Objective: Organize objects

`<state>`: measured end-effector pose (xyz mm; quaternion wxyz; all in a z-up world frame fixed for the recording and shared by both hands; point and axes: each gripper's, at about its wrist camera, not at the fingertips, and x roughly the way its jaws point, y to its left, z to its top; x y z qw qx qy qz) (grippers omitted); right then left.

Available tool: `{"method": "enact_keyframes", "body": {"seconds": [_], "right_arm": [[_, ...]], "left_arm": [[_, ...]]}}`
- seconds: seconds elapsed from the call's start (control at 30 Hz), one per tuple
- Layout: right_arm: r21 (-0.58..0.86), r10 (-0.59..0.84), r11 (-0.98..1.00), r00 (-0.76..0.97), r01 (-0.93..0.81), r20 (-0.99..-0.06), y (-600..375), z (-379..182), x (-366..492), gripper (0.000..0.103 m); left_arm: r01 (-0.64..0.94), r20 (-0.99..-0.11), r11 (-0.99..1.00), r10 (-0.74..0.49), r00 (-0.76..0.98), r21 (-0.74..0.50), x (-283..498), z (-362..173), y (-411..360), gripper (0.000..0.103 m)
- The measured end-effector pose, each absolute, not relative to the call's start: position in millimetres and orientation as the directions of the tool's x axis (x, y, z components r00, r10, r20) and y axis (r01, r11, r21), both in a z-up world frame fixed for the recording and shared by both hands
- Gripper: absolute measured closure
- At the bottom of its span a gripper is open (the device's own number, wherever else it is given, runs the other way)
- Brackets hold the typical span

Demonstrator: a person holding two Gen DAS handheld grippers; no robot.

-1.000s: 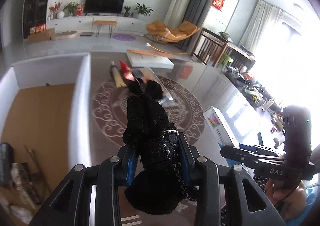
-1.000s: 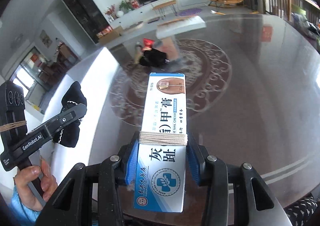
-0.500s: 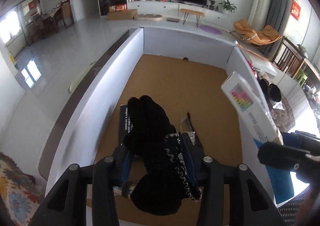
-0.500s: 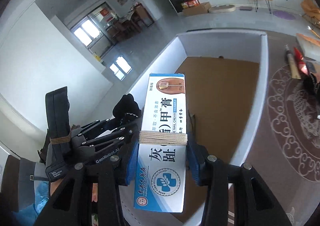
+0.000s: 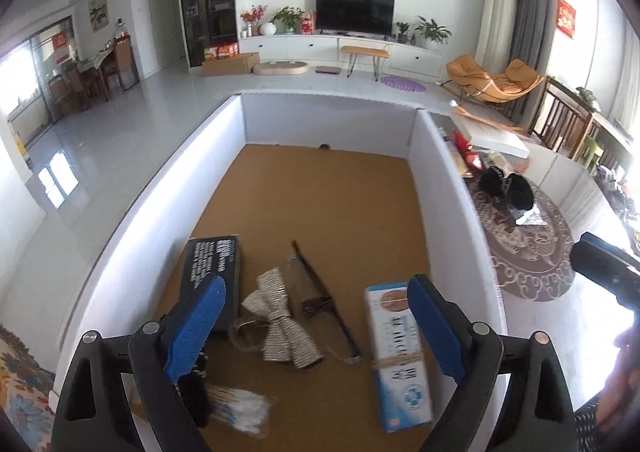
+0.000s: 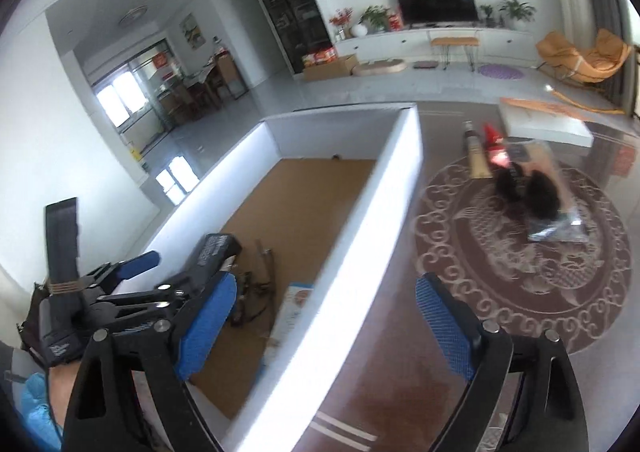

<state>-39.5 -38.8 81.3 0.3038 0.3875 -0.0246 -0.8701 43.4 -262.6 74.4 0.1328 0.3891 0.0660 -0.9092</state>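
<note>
With both jaws opening and nothing between them, left gripper (image 5: 316, 316) and right gripper (image 6: 326, 316) are mid-deposit: cream carton (image 5: 400, 348) boxed below; next, black bundle (image 6: 528, 192) ahead.

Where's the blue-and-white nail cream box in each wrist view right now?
Left wrist: nail cream box lies on the bin's brown floor, lower right, beside the silver bow.
Right wrist: only its end shows, lower centre, behind the bin's white wall.
Shared landmark: the television.
</note>
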Motion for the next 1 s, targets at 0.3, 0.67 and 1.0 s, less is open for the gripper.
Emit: {"method": "enact_keyframes", "body": {"seconds": [0.3, 0.67, 1.0], "right_arm": [[0.177, -0.213, -0.977, -0.613, 0.12, -0.761, 124.4, -0.2, -66.8, 0.007], [0.089, -0.064, -0.996, -0.6, -0.013, -0.797, 202.2, -33.4, -69.0, 0.006], [0.084, -0.066, -0.996, -0.598, -0.002, -0.799, 195.5, -33.5, -66.8, 0.001]], "left_arm": [[-0.067, -0.668, -0.995, 0.104, -0.737, -0.081, 26.7, 104.2, -122.7, 0.006], [-0.244, -0.766, -0.95, 0.302, -0.567, -0.194, -24.3, 13.7, 10.0, 0.001], [-0.032, -0.814, -0.999, 0.048, -0.579, -0.036, -69.1, -36.4, -14.1, 0.001]]}}
